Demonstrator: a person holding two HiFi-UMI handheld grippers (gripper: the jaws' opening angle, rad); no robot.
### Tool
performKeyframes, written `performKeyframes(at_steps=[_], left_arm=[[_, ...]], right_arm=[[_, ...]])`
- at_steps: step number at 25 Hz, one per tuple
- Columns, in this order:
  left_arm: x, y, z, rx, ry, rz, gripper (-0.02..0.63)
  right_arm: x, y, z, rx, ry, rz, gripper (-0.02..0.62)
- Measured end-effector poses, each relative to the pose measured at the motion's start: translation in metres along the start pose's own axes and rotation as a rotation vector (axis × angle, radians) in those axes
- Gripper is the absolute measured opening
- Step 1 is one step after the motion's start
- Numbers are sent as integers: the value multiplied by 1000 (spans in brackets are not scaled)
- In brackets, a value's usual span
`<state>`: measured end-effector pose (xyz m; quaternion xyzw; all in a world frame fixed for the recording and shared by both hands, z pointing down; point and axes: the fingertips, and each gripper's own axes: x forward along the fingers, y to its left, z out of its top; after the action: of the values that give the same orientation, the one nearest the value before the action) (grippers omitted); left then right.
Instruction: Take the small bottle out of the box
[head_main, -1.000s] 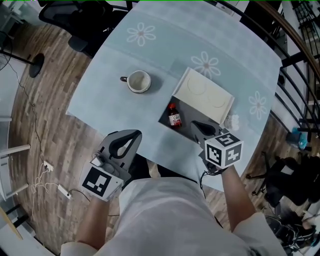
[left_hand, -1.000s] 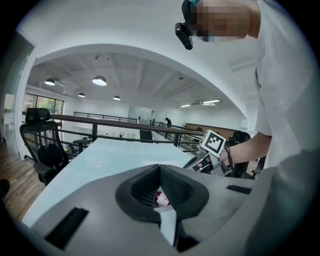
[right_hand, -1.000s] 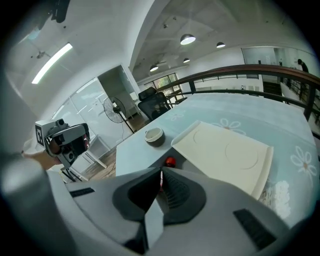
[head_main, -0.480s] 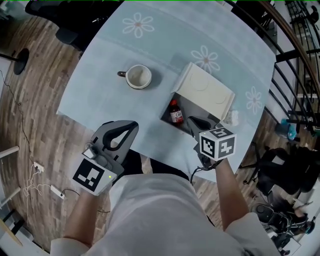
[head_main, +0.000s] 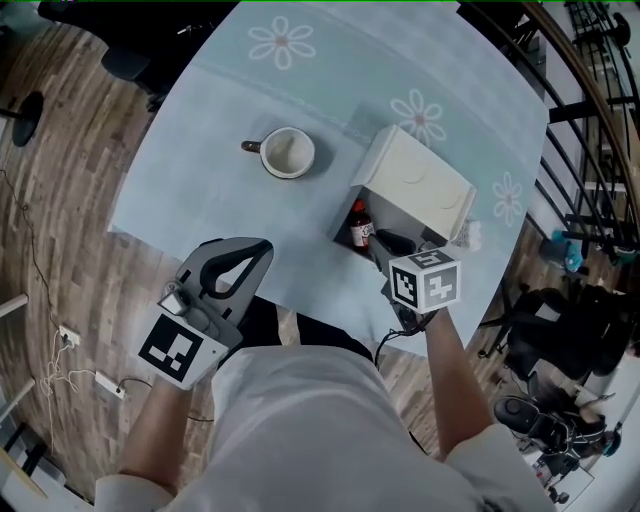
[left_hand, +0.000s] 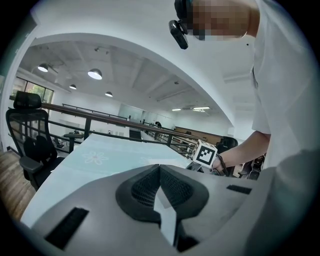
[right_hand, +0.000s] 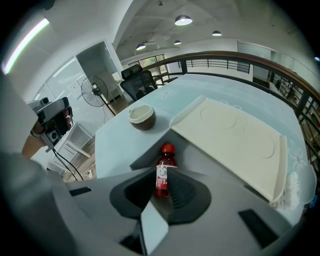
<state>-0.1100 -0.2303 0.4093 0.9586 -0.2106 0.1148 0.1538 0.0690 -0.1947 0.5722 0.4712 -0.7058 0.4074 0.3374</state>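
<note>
The small red bottle stands upright in the open box, near its front left corner. The box has grey inner walls and a white lid folded back. My right gripper is just right of the bottle at the box's front. In the right gripper view the bottle shows straight ahead in the narrow gap of the right gripper, whose jaws are opening; the pads do not press on it. My left gripper hangs shut at the table's near edge, holding nothing; in its own view the left gripper has its jaws together.
A white mug stands on the light blue flowered tablecloth, left of the box. A crumpled white tissue lies at the box's right corner. Office chairs stand beyond the far left of the table. A railing runs along the right.
My right gripper has moved forward to the box front, closer to the bottle. The left gripper has stayed at the table's near edge.
</note>
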Motion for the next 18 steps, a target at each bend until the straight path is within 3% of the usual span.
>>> performKeyframes(at_steps=[18], left_arm=[[2, 30, -16, -52, 8, -9, 21]], right_arm=[[35, -5, -6, -31, 159, -30, 216]])
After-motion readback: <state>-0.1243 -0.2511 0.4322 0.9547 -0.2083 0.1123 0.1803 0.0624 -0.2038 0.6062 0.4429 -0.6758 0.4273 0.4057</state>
